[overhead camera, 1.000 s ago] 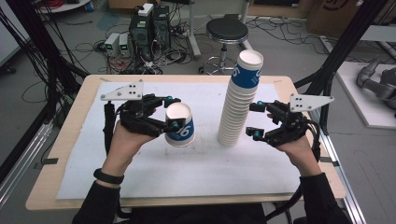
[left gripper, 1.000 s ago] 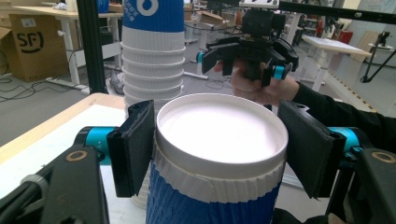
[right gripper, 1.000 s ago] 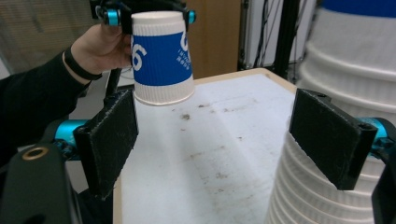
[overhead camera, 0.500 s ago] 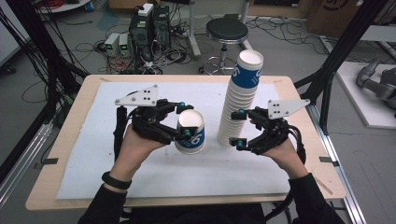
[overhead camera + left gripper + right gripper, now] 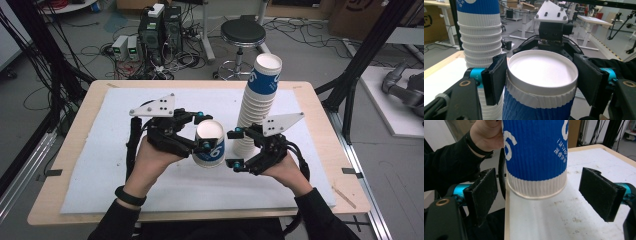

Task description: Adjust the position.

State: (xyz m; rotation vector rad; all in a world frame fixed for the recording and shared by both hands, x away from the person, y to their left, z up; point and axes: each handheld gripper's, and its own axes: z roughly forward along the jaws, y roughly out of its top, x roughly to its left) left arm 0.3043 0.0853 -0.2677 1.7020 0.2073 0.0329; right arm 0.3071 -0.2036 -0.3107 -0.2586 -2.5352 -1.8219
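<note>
Landmark: tall stack of paper cups [image 5: 257,107], blue-and-white, standing upright on the white mat [image 5: 100,165] that covers the wooden table [image 5: 55,200].

Single paper cup [image 5: 209,143]: blue ribbed sleeve with white print, white rim. Held clear of the mat, just left of the stack's base, tilted so its open mouth faces up toward the high camera.

Left gripper [image 5: 200,131]: clamped on the single cup. In the left gripper view both black pads [image 5: 496,77] press the cup [image 5: 541,85] just under its rim, one on each side; the stack [image 5: 480,42] rises close behind on that view's left.

Right gripper [image 5: 234,148]: jaws spread wide, nothing pinched. It sits at the foot of the stack, on the near side, pointing toward the single cup. In the right gripper view the cup's [image 5: 536,157] lower end hangs between the two pads [image 5: 484,192] with a gap on both sides; no contact. The other hand [image 5: 487,133] shows behind, upper left.

Grey three-cornered plates top both grippers.
</note>
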